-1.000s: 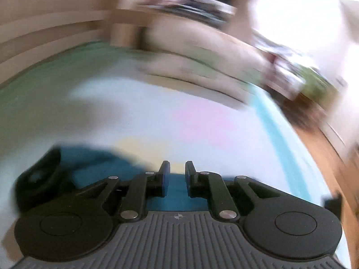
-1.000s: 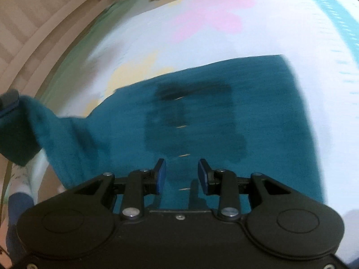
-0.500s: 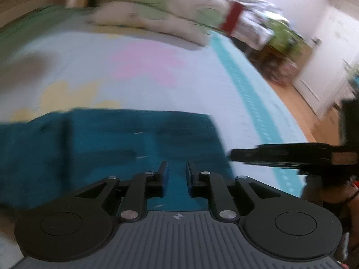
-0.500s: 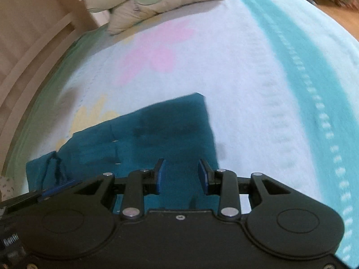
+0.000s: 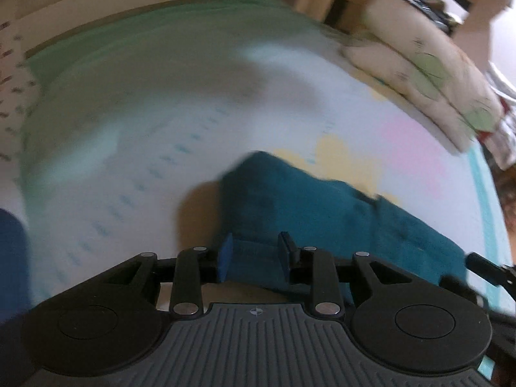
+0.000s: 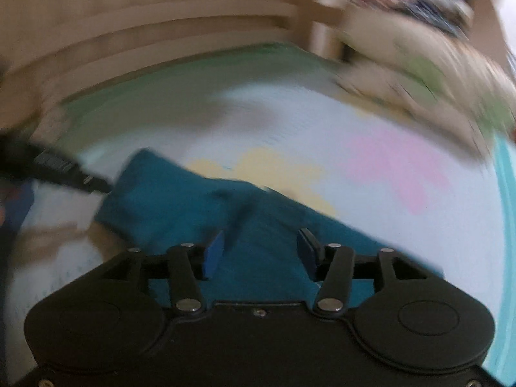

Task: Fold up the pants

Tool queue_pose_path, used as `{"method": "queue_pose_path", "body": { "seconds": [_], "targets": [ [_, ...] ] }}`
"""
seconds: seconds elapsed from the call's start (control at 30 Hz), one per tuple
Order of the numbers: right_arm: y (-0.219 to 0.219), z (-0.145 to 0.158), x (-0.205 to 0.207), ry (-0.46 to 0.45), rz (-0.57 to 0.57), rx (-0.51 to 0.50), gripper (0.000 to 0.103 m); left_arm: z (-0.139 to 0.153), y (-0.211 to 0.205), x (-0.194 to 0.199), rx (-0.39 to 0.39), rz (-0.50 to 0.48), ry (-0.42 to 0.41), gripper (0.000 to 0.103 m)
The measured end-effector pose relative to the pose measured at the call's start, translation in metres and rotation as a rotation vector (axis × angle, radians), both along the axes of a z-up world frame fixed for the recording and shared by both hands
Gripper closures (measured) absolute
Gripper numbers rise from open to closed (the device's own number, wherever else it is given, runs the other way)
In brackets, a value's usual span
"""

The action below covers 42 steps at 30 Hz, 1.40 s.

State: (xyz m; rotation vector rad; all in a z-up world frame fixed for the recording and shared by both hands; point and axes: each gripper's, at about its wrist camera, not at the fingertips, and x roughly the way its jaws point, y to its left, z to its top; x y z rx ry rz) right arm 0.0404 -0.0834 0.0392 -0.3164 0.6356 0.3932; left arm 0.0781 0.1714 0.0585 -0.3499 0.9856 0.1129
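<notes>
The teal pants (image 5: pixel 316 206) lie folded on the light bedspread (image 5: pixel 145 148) and also show in the right wrist view (image 6: pixel 180 200). My left gripper (image 5: pixel 256 253) is open just above the pants' near left end, with cloth seen between its blue pads. My right gripper (image 6: pixel 261 251) is open, low over the middle of the pants. The left gripper's finger (image 6: pixel 58 167) shows at the pants' left edge in the right wrist view. The right gripper (image 5: pixel 483 267) shows at the right edge of the left wrist view. Both views are blurred.
Pillows (image 5: pixel 429 74) with green leaf print lie at the far right of the bed. A wooden headboard (image 6: pixel 161 32) runs along the back. The bedspread has a yellow patch (image 5: pixel 345 161) and a pink patch (image 6: pixel 396 167) beyond the pants.
Both grippers have swung left toward the pants' left end and both have opened wider. The pants lie flat as before.
</notes>
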Motion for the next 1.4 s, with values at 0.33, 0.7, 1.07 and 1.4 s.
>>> {"method": "queue_pose_path", "body": {
  "seconds": [0.33, 0.7, 1.07, 1.4],
  "targets": [
    [0.108, -0.061, -0.03, -0.25, 0.398, -0.388, 0.033, -0.017, 0.057, -0.004, -0.056, 0.101, 0.027, 0.073],
    [0.144, -0.15, -0.016, -0.451, 0.539, -0.873, 0.055, -0.029, 0.091, -0.01, -0.111, 0.152, 0.037, 0.073],
    [0.029, 0.032, 0.086, 0.201, 0.063, 0.358, 0.091, -0.03, 0.071, 0.0, -0.103, 0.078, 0.036, 0.073],
    [-0.196, -0.018, 0.104, 0.413, -0.577, 0.769, 0.09, -0.02, 0.002, 0.033, -0.114, -0.145, 0.016, 0.073]
  ]
}}
